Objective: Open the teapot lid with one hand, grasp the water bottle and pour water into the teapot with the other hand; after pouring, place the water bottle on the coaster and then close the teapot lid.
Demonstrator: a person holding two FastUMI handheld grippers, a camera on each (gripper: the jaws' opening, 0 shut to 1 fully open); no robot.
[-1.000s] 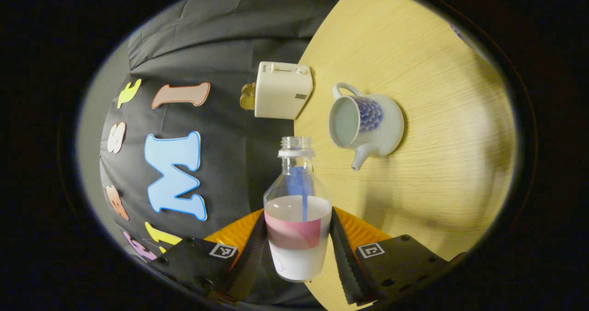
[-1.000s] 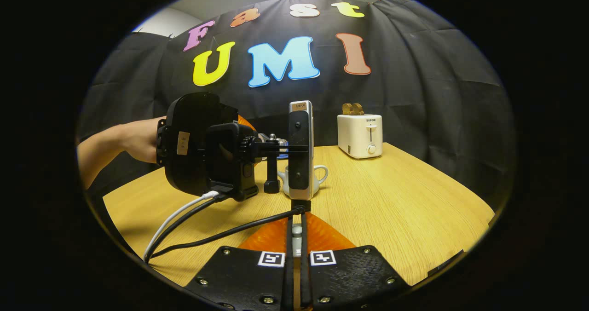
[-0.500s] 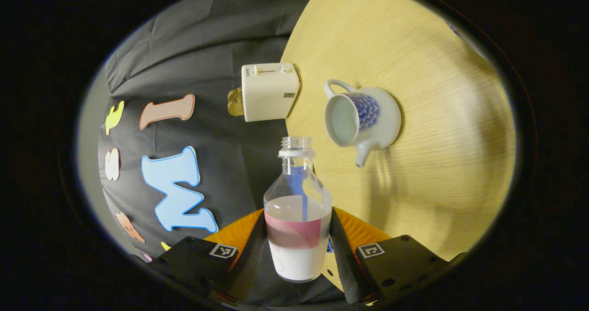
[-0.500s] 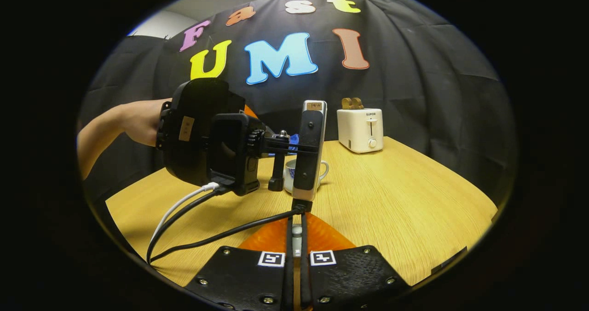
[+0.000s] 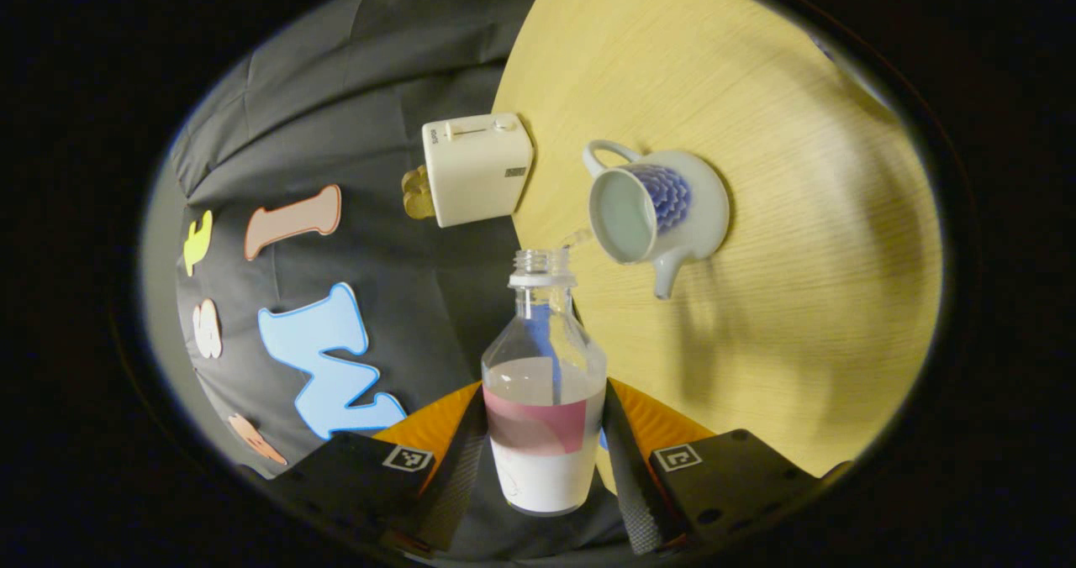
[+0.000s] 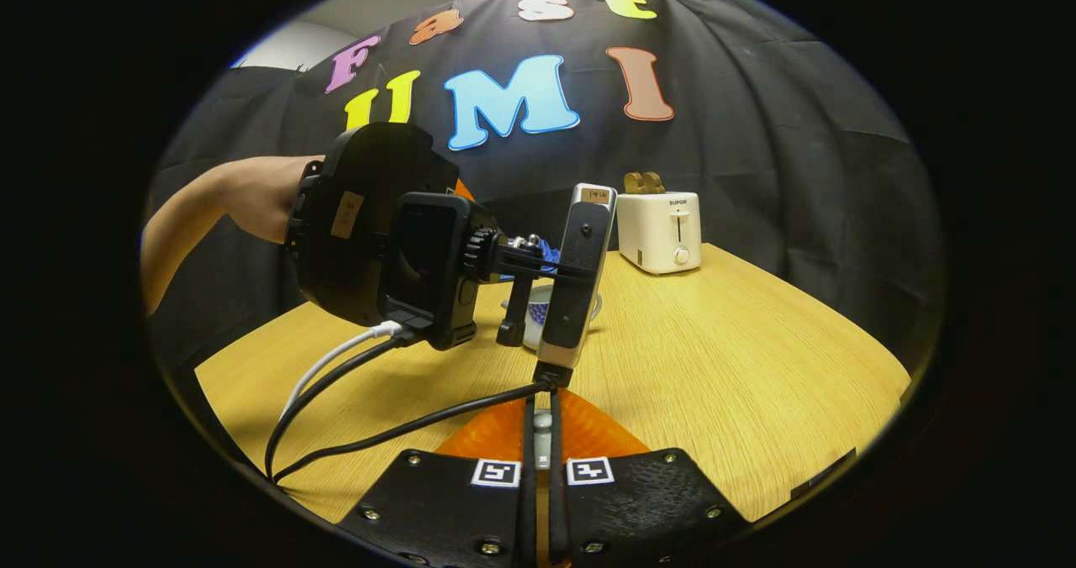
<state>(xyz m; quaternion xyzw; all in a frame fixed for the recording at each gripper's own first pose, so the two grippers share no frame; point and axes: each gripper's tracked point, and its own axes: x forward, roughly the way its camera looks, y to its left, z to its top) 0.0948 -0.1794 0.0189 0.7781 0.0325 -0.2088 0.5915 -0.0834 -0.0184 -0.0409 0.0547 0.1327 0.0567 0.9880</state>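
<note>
- Left hand-held gripper (image 5: 545, 467): both fingers press on the lower body of the water bottle (image 5: 544, 400), which is uncapped, part-filled and tipped sideways relative to the tabletop (image 5: 799, 215).
- Water bottle mouth: close beside the open rim of the teapot (image 5: 656, 211); a thin thread of water bridges mouth and rim.
- Teapot: white with a blue pattern, lid off, standing on the tabletop, spout turned toward the bottle side and handle toward the toaster (image 5: 475, 167).
- Toaster: beyond the teapot, at the tabletop edge by the booth wall, with bread in its slots.
- Right hand-held gripper (image 6: 543, 433): fingers pressed together on a small pale knob, probably the lid (image 6: 544, 421); most of it is hidden.
- Right gripper view: a person's hand (image 6: 252, 202) holds the left hand-held gripper's body in front of the teapot (image 6: 538, 316).
</note>
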